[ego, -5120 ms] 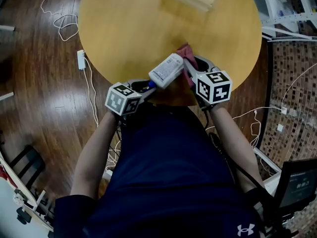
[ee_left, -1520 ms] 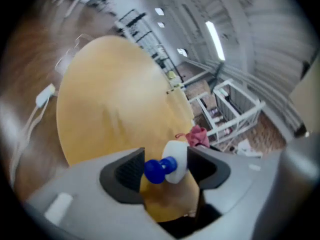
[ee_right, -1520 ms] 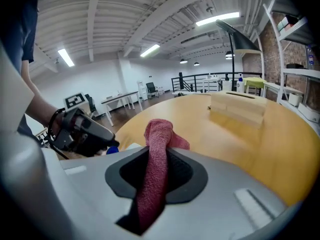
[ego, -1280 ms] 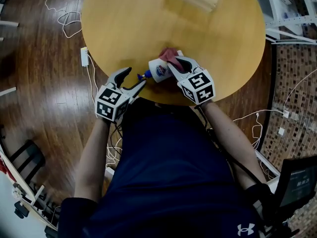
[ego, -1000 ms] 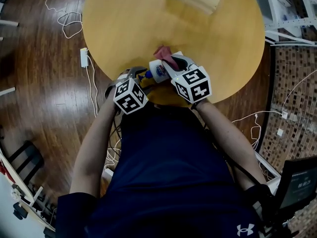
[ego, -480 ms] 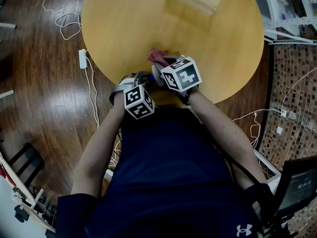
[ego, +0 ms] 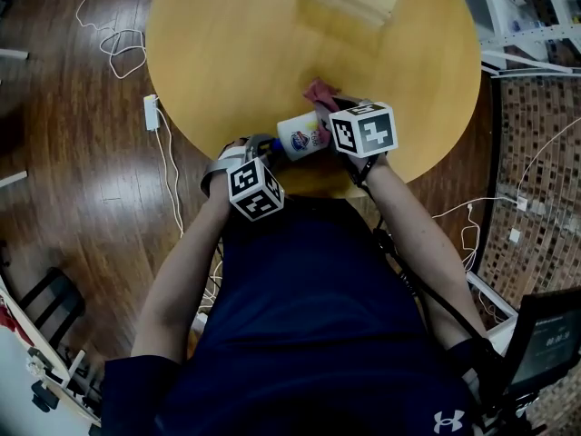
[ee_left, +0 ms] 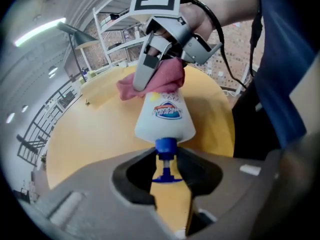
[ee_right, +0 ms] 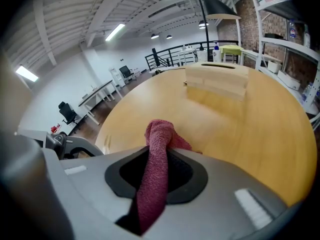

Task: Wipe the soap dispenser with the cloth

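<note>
Soap dispenser: the white soap dispenser (ego: 302, 137) with a blue pump top and a red-and-blue label lies tilted over the near rim of the round wooden table (ego: 227, 44). Its pump end points toward the person; whether it touches the wood cannot be told.
Left gripper: the left gripper (ego: 263, 143) has just been closing its jaws, which now pinch the blue pump neck with only a narrow gap left.
Right gripper: the right gripper (ego: 332, 109) has its jaws nearly together, clamped on a bunched pink-red cloth (ego: 320, 94).
Left gripper view: only here does the label read clearly, with the cloth (ee_left: 160, 79) pressed over the bottle's far end under the right gripper (ee_left: 143, 80).
Right gripper view: the cloth (ee_right: 155, 179) runs as a thick strand between the jaws; the bottle is hidden. A pale wooden box (ee_right: 217, 79) stands at the table's far side.
Head view: both marker cubes sit just beside the torso.
Open room: bare tabletop stretches from the bottle to the box; dark floor (ego: 82, 189) with loose white cables (ego: 118, 48) surrounds the rim.
</note>
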Demonstrator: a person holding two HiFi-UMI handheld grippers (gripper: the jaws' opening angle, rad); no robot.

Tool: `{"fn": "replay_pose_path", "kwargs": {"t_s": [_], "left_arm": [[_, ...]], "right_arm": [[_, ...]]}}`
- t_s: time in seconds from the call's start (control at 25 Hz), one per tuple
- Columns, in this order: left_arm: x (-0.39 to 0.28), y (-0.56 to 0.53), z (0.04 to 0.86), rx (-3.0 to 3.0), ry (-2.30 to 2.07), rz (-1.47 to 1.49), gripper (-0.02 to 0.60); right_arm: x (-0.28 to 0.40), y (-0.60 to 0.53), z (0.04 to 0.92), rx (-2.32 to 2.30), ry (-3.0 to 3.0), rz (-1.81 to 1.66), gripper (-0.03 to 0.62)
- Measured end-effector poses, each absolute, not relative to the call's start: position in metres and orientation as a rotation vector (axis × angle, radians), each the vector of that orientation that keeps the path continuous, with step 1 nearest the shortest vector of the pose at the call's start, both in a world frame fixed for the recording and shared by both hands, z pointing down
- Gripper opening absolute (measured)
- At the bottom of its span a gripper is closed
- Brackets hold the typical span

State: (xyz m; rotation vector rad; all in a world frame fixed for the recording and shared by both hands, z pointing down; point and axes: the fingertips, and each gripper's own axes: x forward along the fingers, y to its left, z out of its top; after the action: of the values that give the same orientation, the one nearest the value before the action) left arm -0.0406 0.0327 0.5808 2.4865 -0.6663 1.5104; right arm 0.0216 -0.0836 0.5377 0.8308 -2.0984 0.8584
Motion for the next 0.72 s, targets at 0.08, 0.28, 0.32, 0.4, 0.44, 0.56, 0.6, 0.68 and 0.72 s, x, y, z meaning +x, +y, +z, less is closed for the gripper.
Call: {"fn": "replay_pose_path", "kwargs": {"t_s": [0.08, 0.28, 0.32, 0.4, 0.44, 0.56, 0.6, 0.68, 0.72], "left_arm": [[-0.041, 0.033, 0.581, 2.490, -0.660, 1.513, 0.127], [-0.040, 0.032, 0.582, 2.490, -0.639, 1.537, 0.127], [-0.039, 0.032, 0.582, 2.489, -0.636, 1.544, 0.127], [-0.038, 0.033, 0.582, 2.487, -0.630, 1.557, 0.129], [-0.039, 0.033, 0.583, 2.485, -0.628, 1.559, 0.129], [-0.038, 0.032, 0.582, 2.479, -0.622, 1.557, 0.129], [-0.037, 0.032, 0.581, 2.479, -0.620, 1.557, 0.129], [-0.037, 0.031, 0.581, 2.478, -0.620, 1.554, 0.129], [-0.038, 0.031, 0.581, 2.477, -0.623, 1.550, 0.129]], "right_arm": [[0.031, -0.088, 0.538, 0.857, -2.091, 0.853, 0.077], [0.044, -0.097, 0.537, 0.944, -2.056, 0.785, 0.077], [0.042, -0.096, 0.531, 0.951, -2.073, 0.748, 0.078], [0.019, -0.083, 0.518, 0.891, -2.175, 0.682, 0.077], [0.002, -0.070, 0.513, 0.823, -2.233, 0.652, 0.077], [-0.044, -0.025, 0.513, 0.611, -2.314, 0.543, 0.077], [-0.051, -0.015, 0.517, 0.578, -2.313, 0.518, 0.077], [-0.052, -0.007, 0.524, 0.571, -2.305, 0.504, 0.077], [-0.048, -0.008, 0.526, 0.585, -2.304, 0.503, 0.077]]}}
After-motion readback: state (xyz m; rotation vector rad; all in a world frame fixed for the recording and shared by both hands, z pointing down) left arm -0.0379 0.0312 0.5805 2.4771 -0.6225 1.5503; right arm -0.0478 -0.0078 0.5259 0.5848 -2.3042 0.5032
